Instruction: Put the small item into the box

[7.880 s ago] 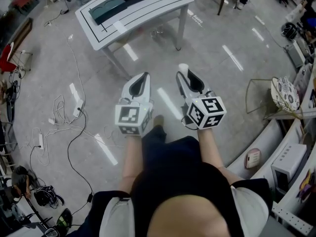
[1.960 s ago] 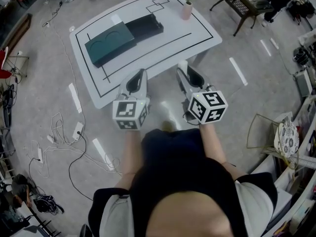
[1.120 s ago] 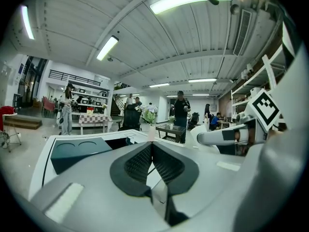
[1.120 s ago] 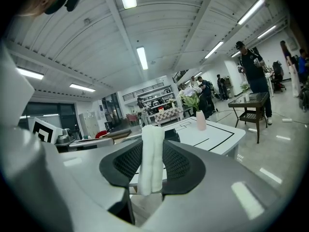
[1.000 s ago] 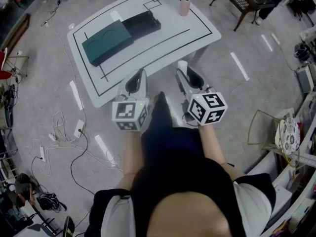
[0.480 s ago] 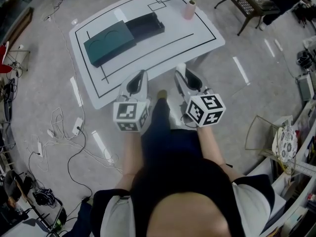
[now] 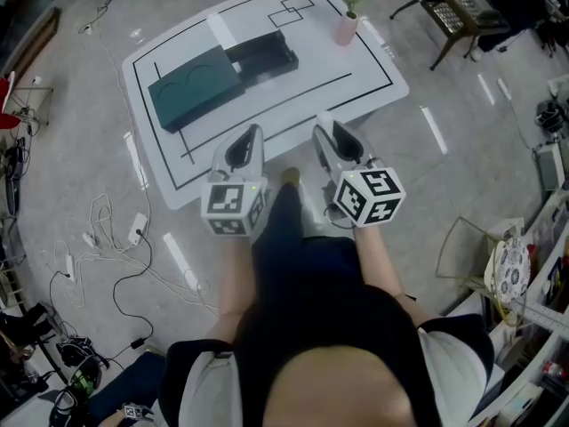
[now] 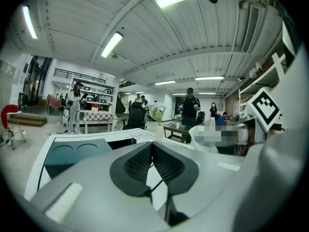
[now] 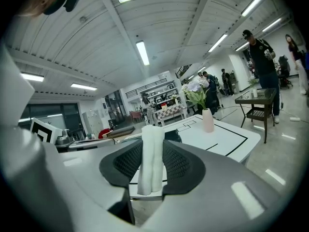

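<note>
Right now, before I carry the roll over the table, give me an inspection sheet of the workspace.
Surface: white table marked with black lines.
Job's things: white roll in the right gripper; green box and black tray side by side on the table.
Clutter: pink vase with flowers near the table's far edge.
Grippers: left gripper fingers together, nothing between them; right gripper fingers closed on the roll.
Cables: loose cables on the floor left of the table.
Surroundings: dark side table beyond, shelves at right, people standing farther off.
</note>
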`<state>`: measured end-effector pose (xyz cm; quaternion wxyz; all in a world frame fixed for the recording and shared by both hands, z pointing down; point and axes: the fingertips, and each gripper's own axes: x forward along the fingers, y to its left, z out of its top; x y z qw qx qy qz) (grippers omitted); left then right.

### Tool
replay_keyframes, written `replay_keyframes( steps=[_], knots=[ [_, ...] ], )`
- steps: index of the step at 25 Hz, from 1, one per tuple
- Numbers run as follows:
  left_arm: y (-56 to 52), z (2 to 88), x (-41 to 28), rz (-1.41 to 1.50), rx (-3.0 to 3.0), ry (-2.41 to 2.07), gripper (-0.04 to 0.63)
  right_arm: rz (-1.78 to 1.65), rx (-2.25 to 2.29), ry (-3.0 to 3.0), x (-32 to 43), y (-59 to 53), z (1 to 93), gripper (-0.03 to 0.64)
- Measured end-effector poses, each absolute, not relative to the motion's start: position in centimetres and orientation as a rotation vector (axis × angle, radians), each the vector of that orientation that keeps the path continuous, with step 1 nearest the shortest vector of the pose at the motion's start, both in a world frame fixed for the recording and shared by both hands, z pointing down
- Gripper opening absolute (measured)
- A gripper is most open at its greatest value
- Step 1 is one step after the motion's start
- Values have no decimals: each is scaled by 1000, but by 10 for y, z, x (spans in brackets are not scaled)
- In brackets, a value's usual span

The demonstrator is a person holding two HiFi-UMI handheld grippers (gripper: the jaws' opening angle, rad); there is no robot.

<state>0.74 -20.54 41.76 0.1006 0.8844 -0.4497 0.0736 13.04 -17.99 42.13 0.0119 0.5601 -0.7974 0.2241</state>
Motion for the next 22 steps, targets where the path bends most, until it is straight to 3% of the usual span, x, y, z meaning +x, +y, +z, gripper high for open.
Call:
replay_keyframes(
  steps=[22],
  knots=[
    [-317, 411, 5, 226, 2575, -1389, 11, 714, 1659, -2502, 129, -298, 421, 126]
  ],
)
